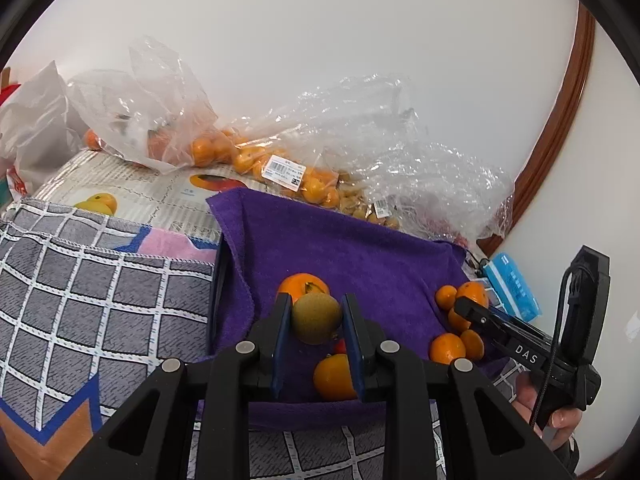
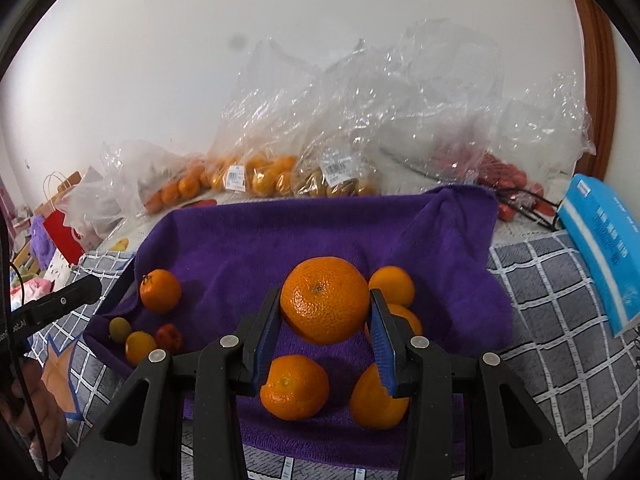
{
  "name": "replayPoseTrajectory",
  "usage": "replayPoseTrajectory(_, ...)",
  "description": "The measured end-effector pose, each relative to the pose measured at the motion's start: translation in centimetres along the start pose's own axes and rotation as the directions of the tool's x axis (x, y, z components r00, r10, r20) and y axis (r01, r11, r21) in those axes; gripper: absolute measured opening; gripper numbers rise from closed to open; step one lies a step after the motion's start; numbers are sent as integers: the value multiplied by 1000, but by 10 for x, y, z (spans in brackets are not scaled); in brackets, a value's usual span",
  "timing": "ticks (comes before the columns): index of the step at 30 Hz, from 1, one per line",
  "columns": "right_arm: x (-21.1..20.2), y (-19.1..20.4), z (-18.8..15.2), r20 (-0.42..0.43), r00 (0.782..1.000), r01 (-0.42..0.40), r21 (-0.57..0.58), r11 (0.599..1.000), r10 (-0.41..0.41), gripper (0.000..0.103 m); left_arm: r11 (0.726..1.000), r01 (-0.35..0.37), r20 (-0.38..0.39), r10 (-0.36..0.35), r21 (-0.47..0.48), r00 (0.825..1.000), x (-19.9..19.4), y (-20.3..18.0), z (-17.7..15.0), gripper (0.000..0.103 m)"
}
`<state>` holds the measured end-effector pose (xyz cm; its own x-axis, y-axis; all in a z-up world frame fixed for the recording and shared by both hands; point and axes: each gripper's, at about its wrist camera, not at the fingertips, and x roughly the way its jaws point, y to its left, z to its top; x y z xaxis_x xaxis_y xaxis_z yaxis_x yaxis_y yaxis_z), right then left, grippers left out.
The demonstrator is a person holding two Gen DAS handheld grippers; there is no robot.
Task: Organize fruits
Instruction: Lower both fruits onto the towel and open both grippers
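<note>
- Right wrist view gives the widest look at the purple towel (image 2: 248, 248), spread over a grey checked cloth (image 2: 560, 320) on the counter, with clear bags of fruit (image 2: 256, 172) lined along the wall behind.
- On the right part of the towel sits a cluster of mandarins (image 2: 294, 386); over it the right tongs (image 2: 323, 312) are clamped on a large mandarin (image 2: 325, 300), which looks lifted clear of the fabric.
- On the left part lies a mixed group: an orange with a stem (image 1: 304, 286), a smaller orange (image 1: 334, 376) and a red fruit, mostly hidden. The left tongs (image 1: 316, 318) are clamped on a green-brown fruit (image 1: 316, 318) above them.
- Risk, as I judge it: both fruits are round and held only at their sides, so a loosened squeeze or a tilt could let one drop and scatter the piles below. The towel's edges sag, so a rolling fruit might leave it.
- Only the left wrist view shows the fruit-printed paper (image 1: 160, 192) under the bags; only the right wrist view shows a small green fruit (image 2: 119, 327) and the red fruit (image 2: 170, 336) plainly, plus a bag of red items (image 2: 504, 176).
- A blue packet (image 2: 600, 264) lies well apart at the right edge.
</note>
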<state>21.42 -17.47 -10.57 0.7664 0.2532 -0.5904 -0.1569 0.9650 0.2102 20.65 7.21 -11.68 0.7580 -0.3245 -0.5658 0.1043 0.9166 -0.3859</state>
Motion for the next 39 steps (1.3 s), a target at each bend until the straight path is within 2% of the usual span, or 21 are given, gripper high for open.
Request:
replayPoseTrajectory(9, 13, -1, -4, -50, 999, -7, 10, 1000, 8, 42, 1000, 10, -44, -10, -11, 999, 12, 0, -3, 24)
replayPoseTrajectory(24, 23, 3, -8, -83, 997, -2, -7, 1000, 2, 42, 1000, 1, -85, 0, 11, 996, 28, -6, -6, 24)
replayPoseTrajectory(39, 21, 5, -10, -71, 997, 5, -26, 1000, -7, 43, 998, -50, -124, 53, 27, 991, 37, -5, -8, 24)
